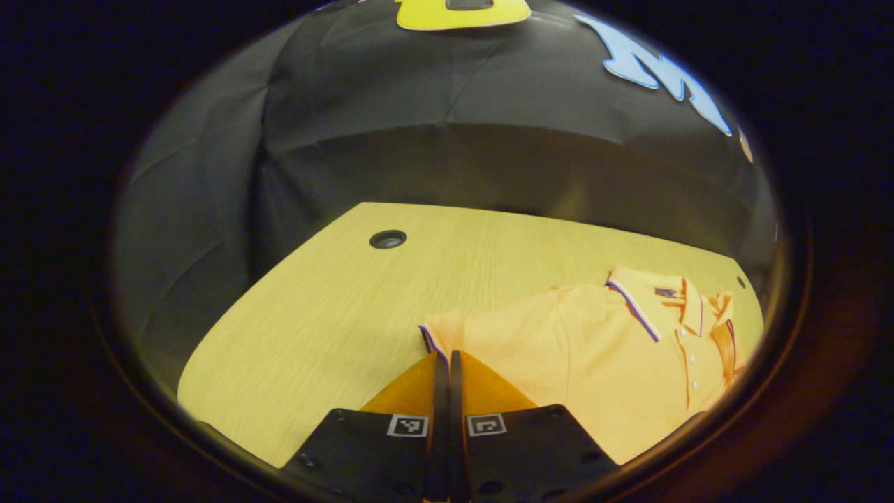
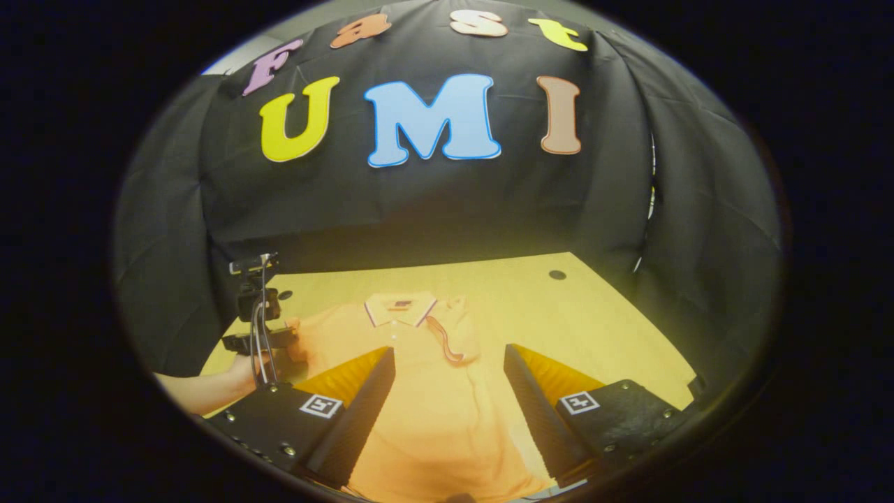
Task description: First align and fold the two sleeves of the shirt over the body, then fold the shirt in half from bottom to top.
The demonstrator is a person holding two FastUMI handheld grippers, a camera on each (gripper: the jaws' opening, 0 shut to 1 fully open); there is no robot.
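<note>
An orange polo shirt (image 1: pixel 601 349) lies flat on the wooden table (image 1: pixel 328 307), collar (image 1: pixel 653 300) toward the far side. In the left gripper view my left gripper (image 1: pixel 447 358) is shut, its tips at the trimmed cuff of one sleeve (image 1: pixel 436 334), pinching its edge. The right gripper view shows that gripper (image 2: pixel 262 339) farther off at the shirt's left side, held by a hand (image 2: pixel 241 370). My right gripper (image 2: pixel 447 358) stands open above the shirt's body (image 2: pixel 433 419), fingers apart and holding nothing. The other sleeve (image 2: pixel 454 335) lies folded over the chest.
A round cable hole (image 1: pixel 387 239) sits in the table near its far left corner, and another (image 2: pixel 557 274) near the far right. Black cloth walls close in behind and on both sides. Bare tabletop (image 2: pixel 594 328) extends right of the shirt.
</note>
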